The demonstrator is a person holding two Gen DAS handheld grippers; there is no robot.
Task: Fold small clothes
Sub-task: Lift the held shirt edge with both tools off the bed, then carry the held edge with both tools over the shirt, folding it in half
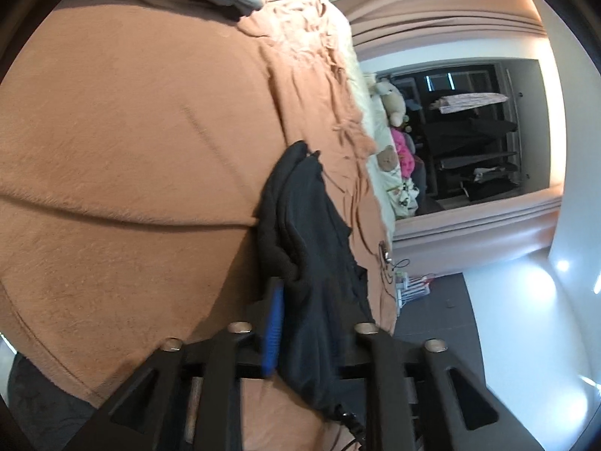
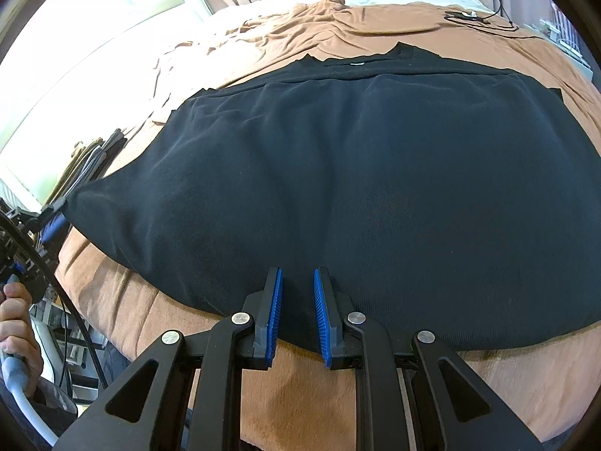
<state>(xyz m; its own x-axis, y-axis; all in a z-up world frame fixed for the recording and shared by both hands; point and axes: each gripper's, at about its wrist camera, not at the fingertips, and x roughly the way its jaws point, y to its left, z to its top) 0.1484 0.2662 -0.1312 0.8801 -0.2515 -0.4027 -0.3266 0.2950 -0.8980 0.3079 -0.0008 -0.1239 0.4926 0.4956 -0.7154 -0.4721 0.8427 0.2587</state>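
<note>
Garment [image 2: 357, 188] lies on blanket [image 2: 142, 323]; folded stack [image 2: 88, 165] left.

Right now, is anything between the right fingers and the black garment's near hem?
Nothing visible. The right gripper hangs just over the near hem of the black garment, which lies spread flat on the brown blanket. Between the fingers there is only dark cloth and blanket.

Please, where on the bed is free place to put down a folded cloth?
The brown blanket is bare between the black garment and the bed's near edge, beside the right claw. More is free beyond the garment's collar, short of the black cable. The far left is crowded with stacked clothes.
</note>
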